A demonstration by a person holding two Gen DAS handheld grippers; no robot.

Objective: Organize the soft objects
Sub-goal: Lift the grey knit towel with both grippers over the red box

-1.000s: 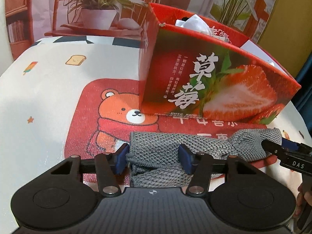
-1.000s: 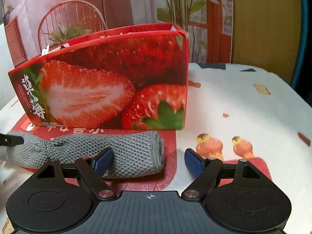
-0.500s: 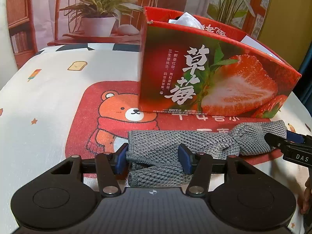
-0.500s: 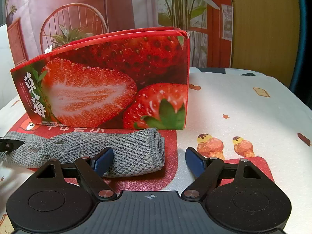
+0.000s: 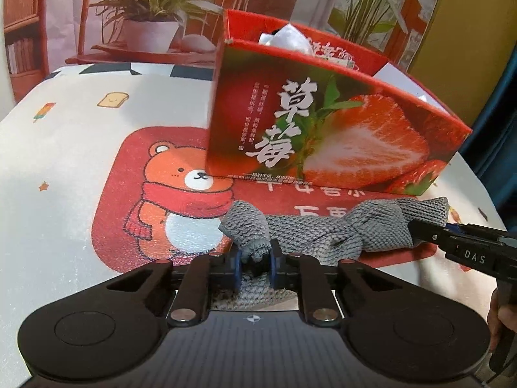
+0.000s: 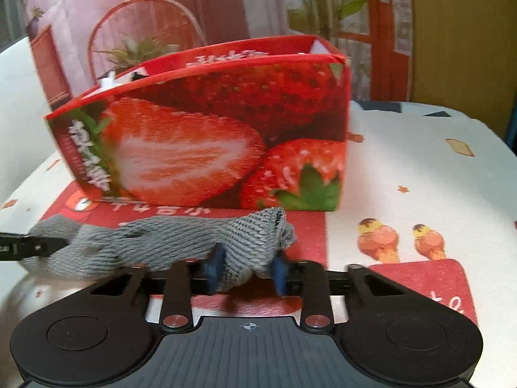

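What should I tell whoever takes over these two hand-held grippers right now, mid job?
Left hand-held gripper: just closed, shut on one end of the grey knit cloth.
Right hand-held gripper: just closed, shut on the cloth's other end.
The cloth stretches between them on the red bear mat, in front of the strawberry box.
Done: both ends gripped; something white already sits in the box.
Left: probably move the cloth into the box.

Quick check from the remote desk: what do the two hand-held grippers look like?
Both hand-held grippers, left and right, are matte black plastic: ribbed body, two round discs, silver-riveted linkage arms, blue pads. In the left view, the right one's finger bears white "DAS" lettering.
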